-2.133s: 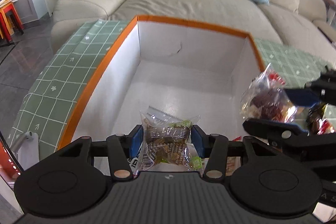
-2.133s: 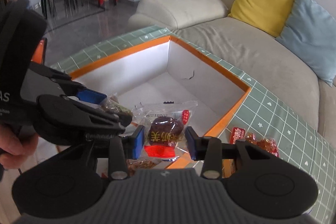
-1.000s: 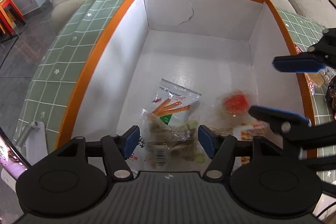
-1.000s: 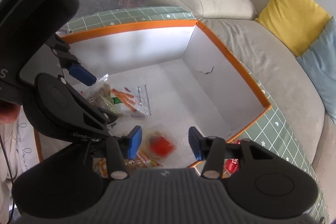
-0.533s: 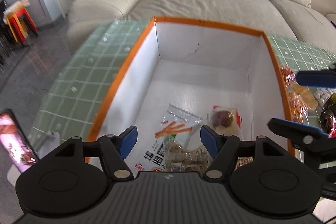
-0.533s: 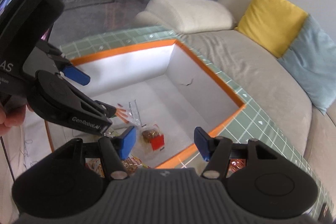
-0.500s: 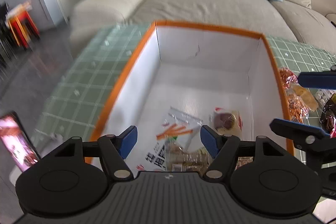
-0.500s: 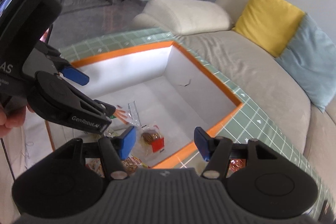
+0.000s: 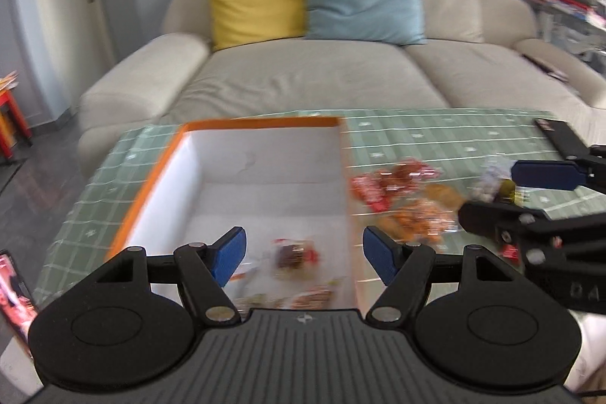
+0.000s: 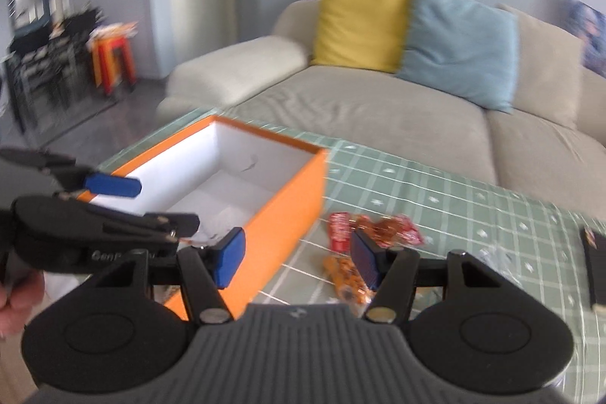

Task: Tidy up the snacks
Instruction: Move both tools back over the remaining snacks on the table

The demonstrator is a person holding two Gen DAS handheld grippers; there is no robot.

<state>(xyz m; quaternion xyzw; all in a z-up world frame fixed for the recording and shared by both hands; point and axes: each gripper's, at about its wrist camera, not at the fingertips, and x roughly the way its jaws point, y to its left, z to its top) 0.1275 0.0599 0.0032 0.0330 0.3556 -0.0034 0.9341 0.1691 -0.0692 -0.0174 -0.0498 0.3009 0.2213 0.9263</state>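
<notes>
My left gripper (image 9: pixel 303 250) and right gripper (image 10: pixel 295 258) hang released. Below mine: a rectangular orange box (image 9: pixel 159 173); crinkly snack packets (image 10: pixel 375 228) ahead.

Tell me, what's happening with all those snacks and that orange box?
A person is tidying snacks into the orange box with a grabber in each hand. Right now the left gripper and the right gripper are both open and hold nothing. A few packets already lie inside the box. More snacks wait on the green checked tablecloth beside it, not yet picked up.
</notes>
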